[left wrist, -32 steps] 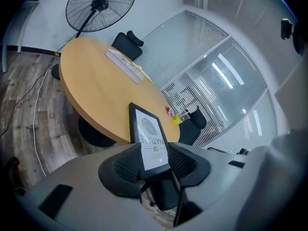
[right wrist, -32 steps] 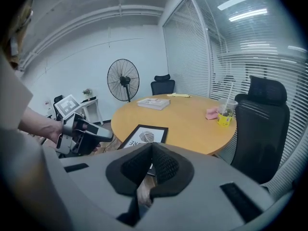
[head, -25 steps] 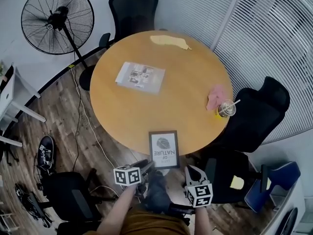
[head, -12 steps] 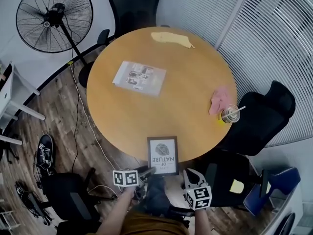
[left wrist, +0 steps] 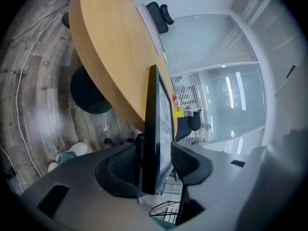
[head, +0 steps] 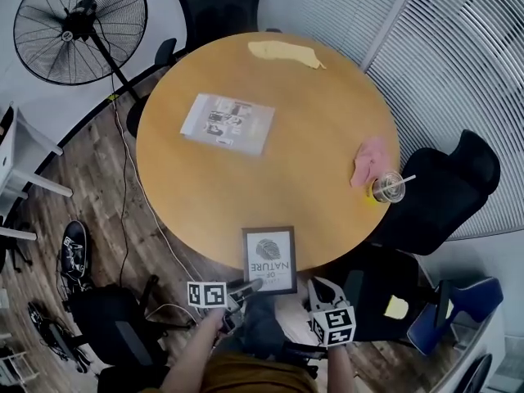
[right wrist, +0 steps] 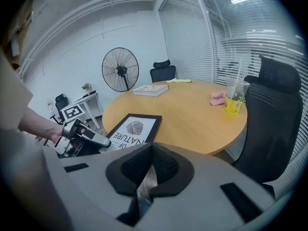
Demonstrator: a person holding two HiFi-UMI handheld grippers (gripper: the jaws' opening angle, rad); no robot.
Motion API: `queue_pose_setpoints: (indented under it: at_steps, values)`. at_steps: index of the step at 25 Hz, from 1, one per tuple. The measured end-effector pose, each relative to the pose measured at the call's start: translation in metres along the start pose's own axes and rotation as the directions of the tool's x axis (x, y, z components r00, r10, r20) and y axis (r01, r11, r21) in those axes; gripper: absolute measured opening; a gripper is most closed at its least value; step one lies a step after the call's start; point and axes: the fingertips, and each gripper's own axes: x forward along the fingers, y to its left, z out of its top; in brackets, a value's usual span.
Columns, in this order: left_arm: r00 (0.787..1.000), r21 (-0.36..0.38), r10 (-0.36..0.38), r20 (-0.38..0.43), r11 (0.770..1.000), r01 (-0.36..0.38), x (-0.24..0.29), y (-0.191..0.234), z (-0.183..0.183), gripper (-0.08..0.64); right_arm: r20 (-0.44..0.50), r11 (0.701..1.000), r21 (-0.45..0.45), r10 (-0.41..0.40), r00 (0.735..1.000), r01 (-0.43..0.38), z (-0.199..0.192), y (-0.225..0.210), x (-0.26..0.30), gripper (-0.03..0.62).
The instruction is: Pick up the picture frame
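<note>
The black picture frame [head: 270, 259], with a white print reading "NATURE", lies flat at the near edge of the round wooden table [head: 246, 187] and overhangs it. My left gripper [head: 248, 286] reaches its near left corner. In the left gripper view the frame's edge [left wrist: 154, 124] stands between the jaws of the left gripper [left wrist: 155, 165]; one pad lies against its back, while the other stands off from the glass side. My right gripper [head: 321, 287] hangs below the table edge to the frame's right, shut on nothing [right wrist: 151, 150]. The right gripper view shows the frame [right wrist: 131, 131] and the left gripper [right wrist: 98, 139].
A thin booklet [head: 228, 123], a pink cloth [head: 368, 158], a cup with a straw [head: 386, 188] and a yellow cloth [head: 282, 53] lie on the table. Black chairs [head: 446, 191] [head: 217, 2] stand round it. A floor fan [head: 78, 27] and cables are at the left.
Both grippers have sunk a little at the table's near edge and the left one has rolled. The frame stays in its place on the table.
</note>
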Motion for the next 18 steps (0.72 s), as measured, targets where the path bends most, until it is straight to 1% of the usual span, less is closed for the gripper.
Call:
queue_pose_setpoints:
  at_steps: [4, 7, 8, 10, 13, 15, 18]
  values:
    - [0.999, -0.019, -0.034, -0.019, 0.999, 0.034, 0.006, -0.0049, -0.0031, 0.221, -0.014, 1.0, 0.006, 0.002, 1.0, -0.001, -0.0049, -0.0019, 0.0008, 0.012]
    - [0.996, -0.057, -0.087, -0.008, 0.995, 0.087, 0.0086, -0.0096, -0.0021, 0.173, -0.019, 1.0, 0.009, 0.001, 1.0, -0.001, -0.007, -0.0041, 0.0016, 0.012]
    - [0.995, -0.071, -0.099, -0.001, 0.993, 0.099, 0.0086, -0.01, -0.0012, 0.172, -0.018, 1.0, 0.01, 0.002, 1.0, -0.001, -0.0065, -0.0044, 0.002, 0.012]
    - [0.994, -0.091, -0.105, 0.017, 0.99, 0.106, 0.0073, -0.0086, 0.0001, 0.139, -0.016, 1.0, 0.011, 0.002, 1.0, -0.002, -0.005, -0.0046, 0.0023, 0.012]
    - [0.994, -0.107, -0.107, 0.029, 0.988, 0.11, 0.0064, -0.0065, 0.0007, 0.109, -0.015, 1.0, 0.012, 0.0, 1.0, 0.0, -0.0046, -0.006, 0.0023, 0.012]
    - [0.993, -0.11, -0.113, 0.024, 0.987, 0.115, 0.0069, -0.0061, -0.0006, 0.098, -0.015, 1.0, 0.012, -0.002, 1.0, 0.002, -0.0055, -0.0064, 0.0017, 0.012]
    - [0.989, -0.11, -0.143, 0.026, 0.983, 0.145, 0.0075, -0.0106, -0.0014, 0.083, -0.015, 1.0, 0.009, -0.003, 1.0, 0.003, -0.0059, -0.0066, 0.0008, 0.012]
